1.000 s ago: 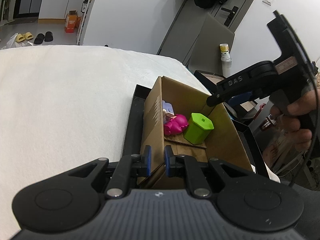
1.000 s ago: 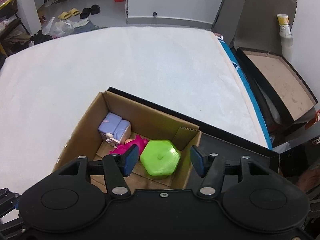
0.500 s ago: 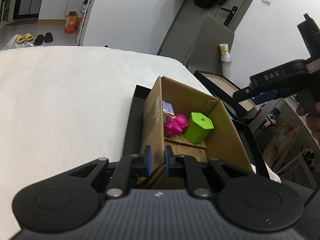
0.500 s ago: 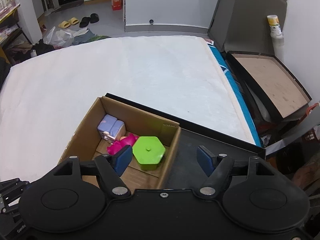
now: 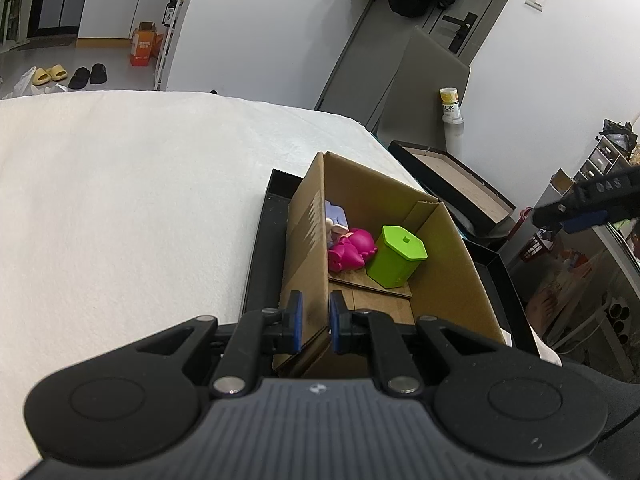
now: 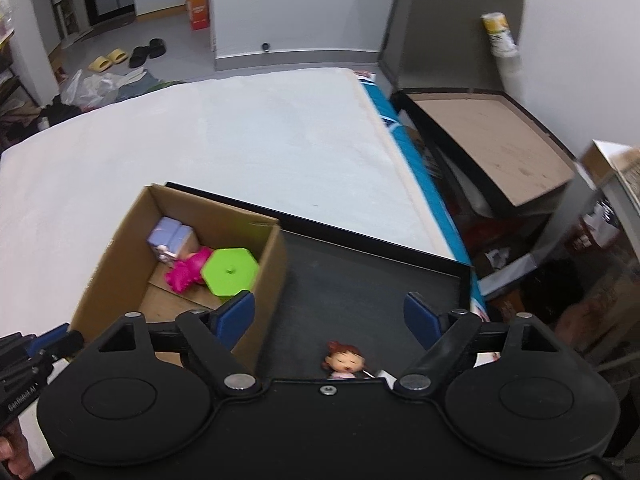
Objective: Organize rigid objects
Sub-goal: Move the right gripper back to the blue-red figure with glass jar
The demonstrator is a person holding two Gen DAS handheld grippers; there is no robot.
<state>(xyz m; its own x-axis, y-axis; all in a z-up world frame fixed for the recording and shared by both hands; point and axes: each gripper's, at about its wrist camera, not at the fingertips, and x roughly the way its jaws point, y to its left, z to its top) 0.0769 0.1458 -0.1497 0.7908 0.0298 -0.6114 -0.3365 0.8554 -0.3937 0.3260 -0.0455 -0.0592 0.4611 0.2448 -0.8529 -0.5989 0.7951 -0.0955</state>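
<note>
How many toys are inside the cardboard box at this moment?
3. A lilac block toy sits at the far end of the cardboard box, a pink toy beside it, and a green hexagonal container by the right wall. Smaller ones could be hidden beneath.

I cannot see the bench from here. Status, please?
Left gripper shut on cardboard box wall. Right gripper open, jaws just widened, nothing between. Doll waits on black tray. Path clear.

black tray (image 6: 360, 280) floor bare, doll (image 6: 345, 361) at near edge
</note>
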